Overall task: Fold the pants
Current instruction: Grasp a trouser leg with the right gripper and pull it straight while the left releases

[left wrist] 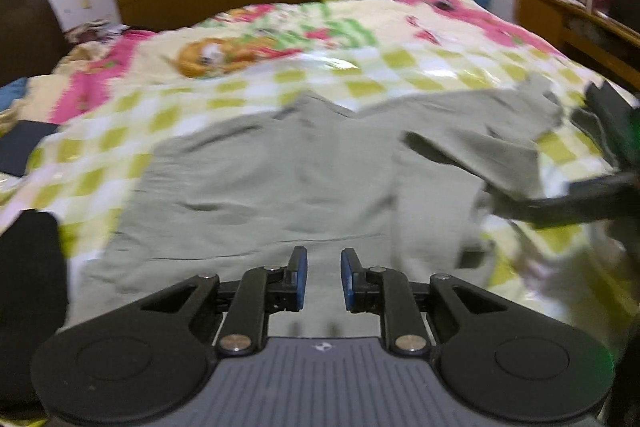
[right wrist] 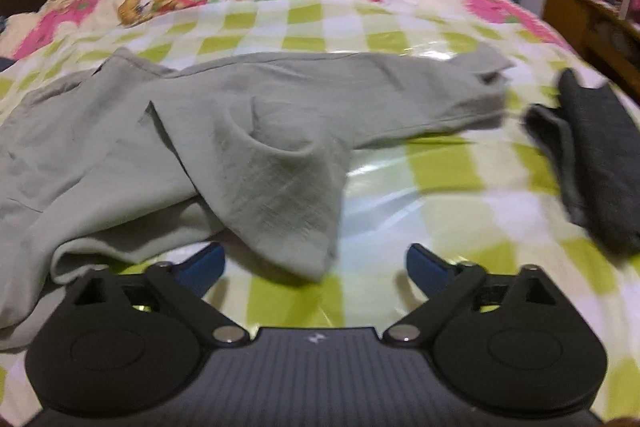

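The grey-green pants are spread crumpled on the bed with its checked cover, one leg folded across toward the near edge. The left gripper is held just above the fabric — its blue fingers stand narrowly apart with nothing clamped between them. The right gripper is spread wide and empty, beside the folded leg's hem. A dark grey cloth is seen lying apart at the right.

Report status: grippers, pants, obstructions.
Left hand-held gripper narrow, empty. Right hand-held gripper open, empty. Pants rumpled, unfolded on bed. Dark cloth lies right.
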`<state>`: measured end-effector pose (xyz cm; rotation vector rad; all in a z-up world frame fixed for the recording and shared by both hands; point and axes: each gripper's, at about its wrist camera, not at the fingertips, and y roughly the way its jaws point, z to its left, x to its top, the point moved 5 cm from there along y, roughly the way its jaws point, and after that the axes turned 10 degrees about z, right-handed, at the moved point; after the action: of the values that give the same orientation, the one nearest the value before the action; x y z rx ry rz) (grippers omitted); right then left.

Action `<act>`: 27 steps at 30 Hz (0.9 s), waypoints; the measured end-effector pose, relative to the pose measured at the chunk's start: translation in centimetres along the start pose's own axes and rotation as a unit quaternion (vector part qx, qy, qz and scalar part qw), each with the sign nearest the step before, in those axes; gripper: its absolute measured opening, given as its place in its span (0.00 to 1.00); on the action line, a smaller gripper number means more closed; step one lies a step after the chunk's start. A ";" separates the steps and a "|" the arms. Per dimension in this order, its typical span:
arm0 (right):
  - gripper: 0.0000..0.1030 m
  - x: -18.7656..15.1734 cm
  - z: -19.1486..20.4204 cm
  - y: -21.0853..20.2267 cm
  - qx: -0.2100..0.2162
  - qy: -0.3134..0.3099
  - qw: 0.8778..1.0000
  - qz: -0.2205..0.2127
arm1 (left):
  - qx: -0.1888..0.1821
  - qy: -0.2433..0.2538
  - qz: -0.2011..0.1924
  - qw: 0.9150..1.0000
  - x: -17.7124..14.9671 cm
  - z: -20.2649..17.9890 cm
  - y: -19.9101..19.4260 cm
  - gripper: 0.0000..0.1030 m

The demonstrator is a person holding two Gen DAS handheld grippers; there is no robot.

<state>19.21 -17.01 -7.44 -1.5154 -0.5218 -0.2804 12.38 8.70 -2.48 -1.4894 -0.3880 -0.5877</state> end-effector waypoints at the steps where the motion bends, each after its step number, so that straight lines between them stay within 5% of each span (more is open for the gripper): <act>1: 0.69 0.1 0.1 0.6 0.007 -0.003 1.000 0.005 | -0.003 0.006 0.003 1.000 0.0 -0.6 0.4 0.33; 2: 0.61 0.2 0.1 1.1 0.012 -0.006 1.000 0.006 | -0.004 0.012 0.006 1.000 0.1 -1.2 0.5 0.33; 4: 0.26 0.4 -0.2 1.1 0.013 -0.009 1.000 0.001 | -0.008 0.015 0.015 1.000 -0.2 -1.8 0.9 0.33; 6: 0.08 0.7 -1.4 0.9 0.035 0.016 0.999 0.004 | -0.011 0.012 0.022 1.000 -0.2 -2.0 1.3 0.33; 13: 0.06 1.7 -9.5 -4.3 0.032 0.107 0.993 -0.050 | -0.038 0.029 0.017 0.999 0.7 -4.7 1.0 0.34; 20: 0.06 0.0 -19.3 -11.3 -0.062 0.155 0.981 -0.099 | -0.102 0.073 0.004 0.992 1.0 -10.1 -1.0 0.40; 23: 0.07 -2.1 -22.6 -11.2 -0.094 0.173 0.978 -0.069 | -0.135 0.101 0.015 0.986 0.2 -12.6 -1.4 0.43; 27: 0.23 -5.0 -24.7 -9.6 -0.146 0.191 0.971 -0.023 | -0.160 0.128 0.043 0.978 -1.4 -15.0 -1.1 0.44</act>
<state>14.00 -42.66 -0.94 -1.6803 -0.2127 -0.6928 8.93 -5.95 -3.28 -1.7012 -0.0257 -0.7895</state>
